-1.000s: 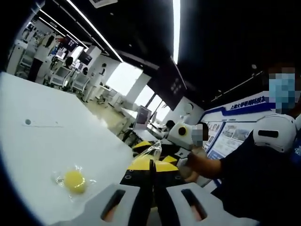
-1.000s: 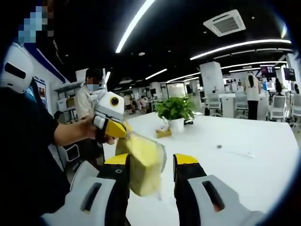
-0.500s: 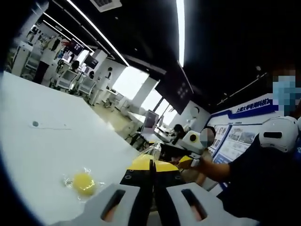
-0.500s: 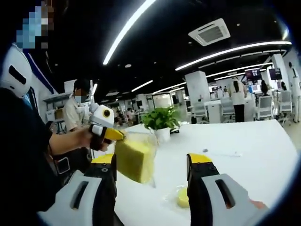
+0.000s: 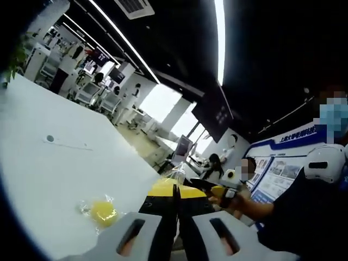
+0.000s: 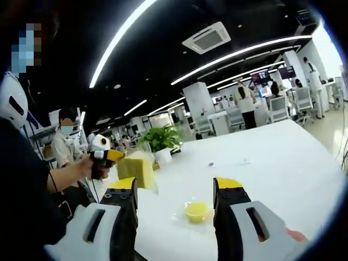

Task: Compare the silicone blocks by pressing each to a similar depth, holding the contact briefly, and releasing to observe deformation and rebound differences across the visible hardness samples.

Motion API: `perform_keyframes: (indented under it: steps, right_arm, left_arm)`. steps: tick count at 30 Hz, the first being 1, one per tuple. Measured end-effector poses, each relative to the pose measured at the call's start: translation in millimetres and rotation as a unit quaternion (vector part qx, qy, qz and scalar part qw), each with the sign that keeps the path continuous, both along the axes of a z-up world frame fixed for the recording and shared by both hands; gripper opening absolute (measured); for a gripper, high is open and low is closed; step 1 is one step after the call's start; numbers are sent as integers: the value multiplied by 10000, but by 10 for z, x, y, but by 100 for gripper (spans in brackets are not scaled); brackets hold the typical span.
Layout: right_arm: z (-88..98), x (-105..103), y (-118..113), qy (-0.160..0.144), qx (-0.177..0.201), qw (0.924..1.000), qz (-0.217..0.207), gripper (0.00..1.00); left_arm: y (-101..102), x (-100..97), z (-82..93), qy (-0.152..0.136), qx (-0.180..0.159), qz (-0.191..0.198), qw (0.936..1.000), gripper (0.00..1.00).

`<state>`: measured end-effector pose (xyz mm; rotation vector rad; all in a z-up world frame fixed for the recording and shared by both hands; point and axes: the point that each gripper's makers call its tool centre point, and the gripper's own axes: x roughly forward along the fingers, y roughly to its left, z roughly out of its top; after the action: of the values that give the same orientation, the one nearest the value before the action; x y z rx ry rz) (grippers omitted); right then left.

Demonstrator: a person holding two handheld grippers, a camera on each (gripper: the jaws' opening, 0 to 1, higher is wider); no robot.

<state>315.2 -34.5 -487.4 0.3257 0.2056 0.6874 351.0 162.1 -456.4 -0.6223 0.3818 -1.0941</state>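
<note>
Both views look low across the white desk [image 5: 49,179] [image 6: 272,157] from opposite sides, sharing the small round yellow silicone block [image 5: 103,212] [image 6: 197,210].

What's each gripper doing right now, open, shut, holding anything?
Left gripper: shut on the bag with the yellow block, held above the table.
Right gripper: open, holding nothing.

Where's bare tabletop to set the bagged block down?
Bare white table lies beyond the small yellow puck, out toward the far edge and the small dot mark. It is crowded near the plant, where the left gripper holds the yellow block.
</note>
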Motion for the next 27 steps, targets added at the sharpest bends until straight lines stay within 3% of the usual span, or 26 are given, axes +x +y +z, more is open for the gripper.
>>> perform_keyframes:
  steps: [4, 6, 8, 11, 16, 23, 27]
  right_arm:
    - [-171, -30, -148, 453, 224, 9983, -281, 37]
    - [-183, -8, -201, 467, 444, 9970, -427, 32]
    - [-179, 22, -259, 626, 820, 9929, -593, 29]
    - [-159, 73, -369, 677, 1079, 9887, -788, 28]
    - [-133, 69, -613, 511, 995, 9876, -1099, 34]
    - [-106, -78, -658, 292, 636, 9918, -1072, 42]
    - [-138, -148, -612, 313, 294, 9946, -945, 40]
  left_arm:
    - [-10, 20, -41, 174, -121, -7, 9998, 0]
    - [-39, 5, -32, 346, -286, -82, 9990, 0]
    - [-44, 14, -16, 319, -358, -57, 9988, 0]
    - [-30, 38, -25, 356, -365, -2, 9987, 0]
    - [149, 157, -164, 400, -181, 262, 9987, 0]
    - [453, 380, -618, 1037, 33, 621, 9927, 0]
    - [539, 477, -881, 1359, 234, 692, 9880, 0]
